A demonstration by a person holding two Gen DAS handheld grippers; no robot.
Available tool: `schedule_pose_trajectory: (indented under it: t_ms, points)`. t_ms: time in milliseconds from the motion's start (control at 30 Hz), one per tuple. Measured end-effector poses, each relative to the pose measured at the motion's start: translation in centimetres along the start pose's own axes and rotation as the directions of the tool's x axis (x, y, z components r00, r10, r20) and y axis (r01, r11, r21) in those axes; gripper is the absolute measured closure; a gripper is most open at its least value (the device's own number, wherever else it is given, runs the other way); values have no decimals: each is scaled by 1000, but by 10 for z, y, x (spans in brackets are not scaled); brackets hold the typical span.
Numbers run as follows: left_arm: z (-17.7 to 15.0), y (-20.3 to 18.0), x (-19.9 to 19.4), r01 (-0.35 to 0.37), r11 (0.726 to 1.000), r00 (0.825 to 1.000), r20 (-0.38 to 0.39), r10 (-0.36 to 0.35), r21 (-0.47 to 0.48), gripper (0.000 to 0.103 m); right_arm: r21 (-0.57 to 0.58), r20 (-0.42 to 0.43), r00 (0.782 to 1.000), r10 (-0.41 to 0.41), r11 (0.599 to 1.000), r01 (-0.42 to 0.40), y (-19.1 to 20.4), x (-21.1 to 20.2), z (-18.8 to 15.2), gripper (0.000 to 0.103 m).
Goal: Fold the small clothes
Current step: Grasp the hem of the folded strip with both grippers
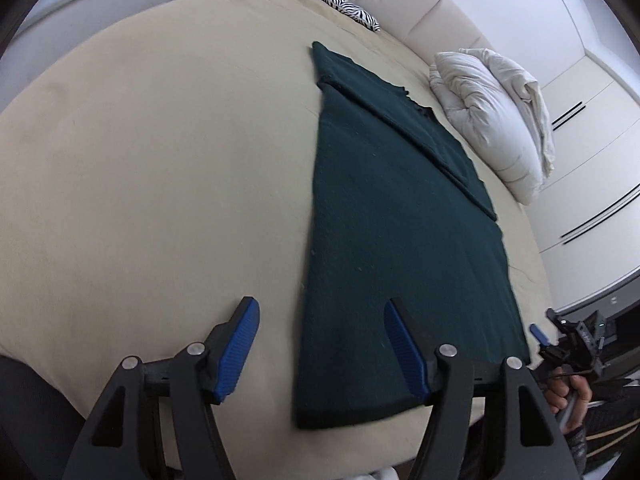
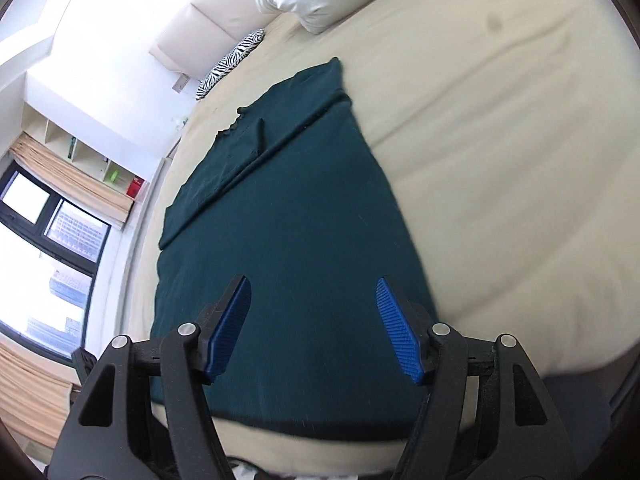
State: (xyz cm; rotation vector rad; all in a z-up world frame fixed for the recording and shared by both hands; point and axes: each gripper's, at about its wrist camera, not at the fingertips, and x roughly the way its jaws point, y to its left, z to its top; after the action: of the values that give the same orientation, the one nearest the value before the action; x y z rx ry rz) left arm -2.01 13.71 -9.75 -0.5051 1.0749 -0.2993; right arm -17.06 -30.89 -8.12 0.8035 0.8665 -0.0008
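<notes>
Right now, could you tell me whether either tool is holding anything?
Nothing is held: the left tool and right tool are both open above the dark green garment.

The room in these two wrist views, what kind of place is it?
Most likely a home bedroom. The dark green garment lies on a wide beige bed sheet, a bundled white duvet sits by a cream padded headboard, and white built-in wardrobe doors line one wall.

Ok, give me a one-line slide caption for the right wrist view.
Right gripper open, empty, above the near end of a partly folded dark green garment lying flat on a beige bed.
</notes>
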Motion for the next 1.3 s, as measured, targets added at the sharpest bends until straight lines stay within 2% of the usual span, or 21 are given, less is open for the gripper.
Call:
schedule_pose_trajectory:
  t_ms: [100, 167, 233, 300, 333, 400, 500, 633, 767, 867, 967, 1067, 1200, 1300]
  points:
    - [-1, 2, 4, 66, 997, 997, -45, -68, -42, 36, 40, -21, 1000, 7, 999, -6, -11, -6, -7, 39]
    - [-2, 0, 5, 87, 995, 994, -65, -90, -42, 37, 66, -50, 999, -1, 998, 4, -20, -8, -14, 39]
    - [-4, 0, 7, 111, 992, 990, -82, -115, -53, 43, 78, -79, 997, -5, 997, 11, -24, -9, -18, 39]
    - [-7, 3, 9, 122, 990, 986, -102, -130, -76, 61, 76, -99, 995, 1, 997, 7, -26, -12, -23, 40]
    - [-7, 4, 11, 123, 989, 986, -106, -132, -83, 66, 70, -107, 994, 0, 997, 7, -27, -13, -24, 40]
    - [-8, 5, 13, 131, 987, 984, -114, -141, -92, 83, 69, -119, 993, -6, 998, 15, -29, -19, -25, 40]
    - [-11, 4, 16, 123, 989, 983, -123, -133, -87, 96, 70, -116, 993, -24, 997, 32, -33, -29, -21, 40]
    - [-12, 0, 17, 109, 991, 986, -118, -118, -76, 96, 74, -129, 991, -46, 996, 56, -40, -36, -12, 40]
    - [-14, 1, 14, 108, 991, 987, -113, -116, -74, 96, 84, -219, 974, -52, 994, 72, -49, -23, -15, 46]
    - [-15, 1, 13, 109, 991, 987, -108, -117, -75, 96, 66, -238, 970, -54, 995, 71, -47, -16, -14, 47]
    - [-15, 2, 11, 115, 991, 987, -102, -122, -72, 96, 69, -273, 962, -33, 996, 54, -44, -8, -13, 55]
    - [-16, 3, 12, 115, 991, 987, -101, -122, -74, 96, 51, -310, 949, -59, 996, 79, -44, 3, -12, 66]
    - [-15, 3, 11, 112, 991, 988, -102, -119, -68, 96, 113, -311, 950, -19, 992, 56, -55, 3, -10, 79]
    - [-16, 2, 10, 110, 992, 988, -102, -117, -66, 96, 126, -307, 952, -17, 990, 58, -60, 3, -12, 88]
